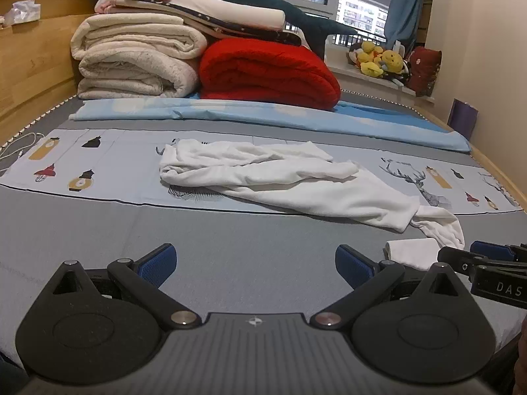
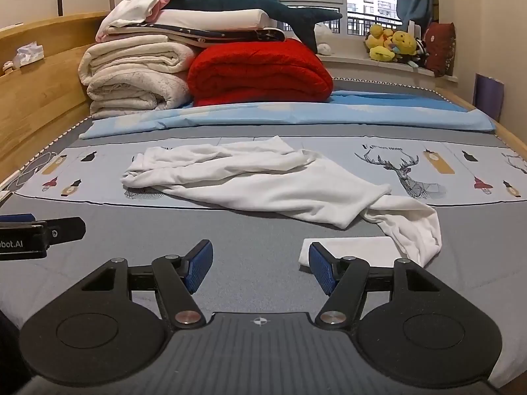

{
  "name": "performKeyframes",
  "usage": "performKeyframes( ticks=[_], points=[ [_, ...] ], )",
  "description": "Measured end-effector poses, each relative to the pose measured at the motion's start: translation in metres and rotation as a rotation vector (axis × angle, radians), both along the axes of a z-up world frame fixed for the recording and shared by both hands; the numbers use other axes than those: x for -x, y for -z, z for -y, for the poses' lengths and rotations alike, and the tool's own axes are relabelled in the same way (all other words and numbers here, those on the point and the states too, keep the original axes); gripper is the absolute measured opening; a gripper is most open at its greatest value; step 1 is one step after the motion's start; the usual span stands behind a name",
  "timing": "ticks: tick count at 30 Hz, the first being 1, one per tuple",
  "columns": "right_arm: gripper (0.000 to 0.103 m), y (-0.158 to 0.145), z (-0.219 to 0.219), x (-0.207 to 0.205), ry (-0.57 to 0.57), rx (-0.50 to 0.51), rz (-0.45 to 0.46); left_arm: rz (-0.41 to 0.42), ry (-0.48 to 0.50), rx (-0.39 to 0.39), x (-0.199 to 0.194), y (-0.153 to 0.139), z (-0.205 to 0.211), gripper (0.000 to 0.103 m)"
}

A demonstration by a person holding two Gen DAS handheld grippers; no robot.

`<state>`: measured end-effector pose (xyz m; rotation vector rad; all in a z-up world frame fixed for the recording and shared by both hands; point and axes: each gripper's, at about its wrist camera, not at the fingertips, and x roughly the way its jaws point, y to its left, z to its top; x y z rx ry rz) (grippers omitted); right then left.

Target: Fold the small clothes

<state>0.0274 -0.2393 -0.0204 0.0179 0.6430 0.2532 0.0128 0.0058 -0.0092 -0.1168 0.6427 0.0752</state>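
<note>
Mostly the bed [image 1: 98, 230] filled both views, its grey cover bare in front of me and a wooden headboard [image 1: 29, 75] running along the left. Behind the work area a stack of cream blankets [image 1: 131, 62] and a red folded quilt [image 1: 266, 72] sat side by side, with a dark plush shark [image 1: 263, 3] lying across the top. A pale blue sheet [image 1: 263, 115] stretched in front of them, and a printed cloth [image 2: 428, 171] with deer and lanterns lay nearer still.

On that printed cloth lay the white garment [image 1: 280, 177], crumpled and unfolded, one sleeve trailing onto the grey cover toward my right. Just beside that sleeve end sat a small folded white piece [image 2: 349, 250], touching the right finger [image 2: 321, 271] in the right view.

My left gripper [image 1: 255, 266] was spread wide with nothing between its fingers; my right gripper [image 2: 260, 268] was likewise parted and held nothing, both well short of the garment.

Only the right view showed the whole deer print and the folded piece clearly; the left view caught it partly behind my other tool. Yellow plush toys [image 1: 378, 59] sat on the windowsill.
</note>
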Motion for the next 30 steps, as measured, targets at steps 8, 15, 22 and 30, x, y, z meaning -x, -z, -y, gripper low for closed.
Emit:
performKeyframes(
  ticks=[8,15,22,30],
  points=[
    [0.066,-0.0013,-0.0005,0.0005,0.0,-0.005,0.0,-0.012,-0.006,-0.001,-0.0025,0.0014,-0.0001,0.103],
    [0.066,-0.0017,0.0001,0.0001,-0.001,-0.007,-0.002,-0.019,-0.008,-0.007,-0.0037,0.003,0.0013,0.103],
    [0.066,-0.0019,-0.0007,0.0002,-0.003,-0.005,-0.001,-0.022,-0.011,-0.009,-0.004,0.0046,0.0023,0.103],
    [0.066,-0.0023,-0.001,0.0003,-0.003,-0.004,-0.001,-0.024,-0.011,-0.01,-0.0047,0.0044,0.0022,0.103]
  ],
)
